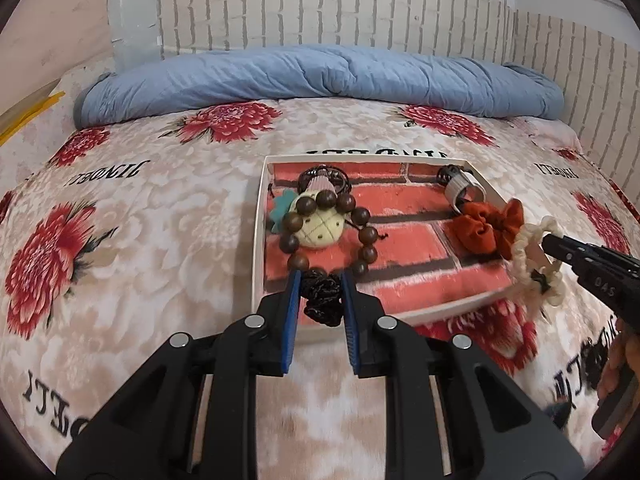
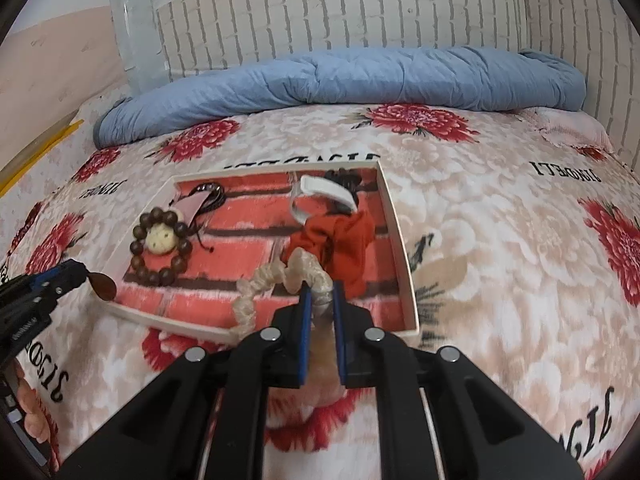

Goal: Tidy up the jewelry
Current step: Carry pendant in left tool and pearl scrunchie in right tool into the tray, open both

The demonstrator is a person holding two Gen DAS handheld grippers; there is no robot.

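Bed [image 1: 160, 208] carries white tray [image 1: 258, 240], frame centre; you gather jewelry there, likely so pieces stay in one place.

Wooden bead bracelet [image 1: 362, 216] and rust scrunchie [image 1: 486, 228] already lie inside tray.

Your right gripper [image 2: 320, 292], lower centre: fingers clamped on cream scrunchie [image 2: 256, 284], which hangs over tray's near rim.

Your left gripper [image 1: 320, 280], lower centre: fingers pinched on dark scrunchie [image 1: 322, 294], over tray's near-left corner.

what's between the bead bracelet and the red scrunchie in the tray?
Nothing: in both wrist views only the bare brick-print floor of the tray separates the bead bracelet from the red scrunchie.
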